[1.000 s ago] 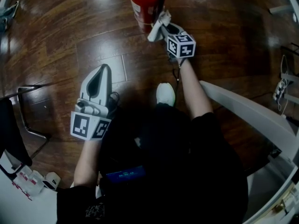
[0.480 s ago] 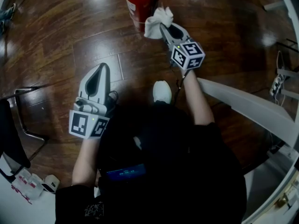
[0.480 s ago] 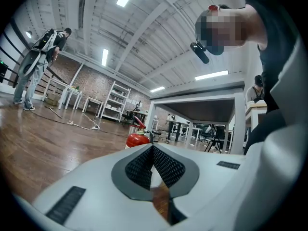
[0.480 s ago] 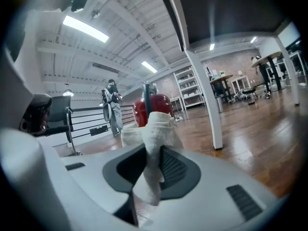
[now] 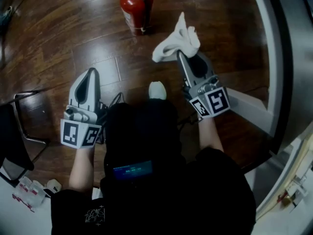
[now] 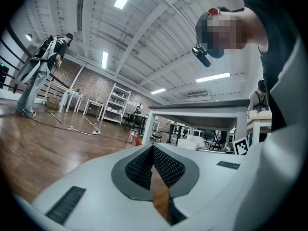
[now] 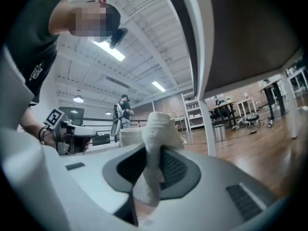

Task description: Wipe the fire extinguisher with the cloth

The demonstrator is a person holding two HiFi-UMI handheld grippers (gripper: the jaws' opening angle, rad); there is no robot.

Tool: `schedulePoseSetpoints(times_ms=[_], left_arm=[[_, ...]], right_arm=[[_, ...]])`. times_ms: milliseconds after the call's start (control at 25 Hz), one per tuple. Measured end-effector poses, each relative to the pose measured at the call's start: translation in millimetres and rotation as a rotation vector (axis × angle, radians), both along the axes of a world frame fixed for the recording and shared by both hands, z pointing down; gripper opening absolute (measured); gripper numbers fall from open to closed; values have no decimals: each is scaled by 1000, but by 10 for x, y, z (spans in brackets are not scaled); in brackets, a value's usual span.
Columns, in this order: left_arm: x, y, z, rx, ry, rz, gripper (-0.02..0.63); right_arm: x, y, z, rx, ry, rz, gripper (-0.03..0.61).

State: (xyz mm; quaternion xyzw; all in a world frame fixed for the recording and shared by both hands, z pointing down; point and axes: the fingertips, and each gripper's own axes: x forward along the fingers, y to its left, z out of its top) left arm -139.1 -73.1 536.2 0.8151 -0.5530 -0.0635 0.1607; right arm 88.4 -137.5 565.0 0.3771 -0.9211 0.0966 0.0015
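Note:
A red fire extinguisher (image 5: 135, 10) stands upright on the wooden floor at the top of the head view. My right gripper (image 5: 182, 57) is held well short of it, to its lower right, shut on a white cloth (image 5: 177, 40) that bunches up out of its tip. The right gripper view shows the cloth (image 7: 158, 126) pinched between the dark pads, right gripper (image 7: 150, 150) pointing into the room. My left gripper (image 5: 90, 73) hovers over the floor at the left, shut, with nothing in it. In its own view the left gripper (image 6: 153, 149) has its pads meeting.
A white table frame (image 5: 254, 109) curves along the right side. A metal chair frame (image 5: 24, 126) stands at the left edge. The person's white shoe (image 5: 157, 89) is between the grippers. Small white items (image 5: 34, 187) lie at the bottom left. Another person (image 6: 43, 66) stands far off.
My right gripper has drawn back from the extinguisher with the cloth, down and to the right. The left gripper has barely moved.

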Motion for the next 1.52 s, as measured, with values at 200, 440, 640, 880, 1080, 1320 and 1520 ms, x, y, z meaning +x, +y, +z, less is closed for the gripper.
schedulePoseSetpoints(times_ms=[200,440,640,880,1080,1320,1520], left_arm=[[178,21,-1206,-38,-21,20,2],[376,145,-2679,-31,-120,40,2],[361,504,-3842,-20,-140,46,2],[287,1243,-4713,13,-109,70,2],[317,1788,-5144,53,-59,90,2],[390,2220,-5422,72,-55,100,2],[511,2302,-5444,89,-78,107,2]], right_arm=[[198,509,-1299,-76,0,-7,95],[173,949,-2757,-107,3,13,95],[190,1250,-3832,-84,13,83,95],[-8,1927,-4913,-51,9,118,95],[-151,2467,-5261,-40,33,164,95],[-291,2926,-5451,-45,11,144,95],[-339,2972,-5366,-58,37,107,95]])
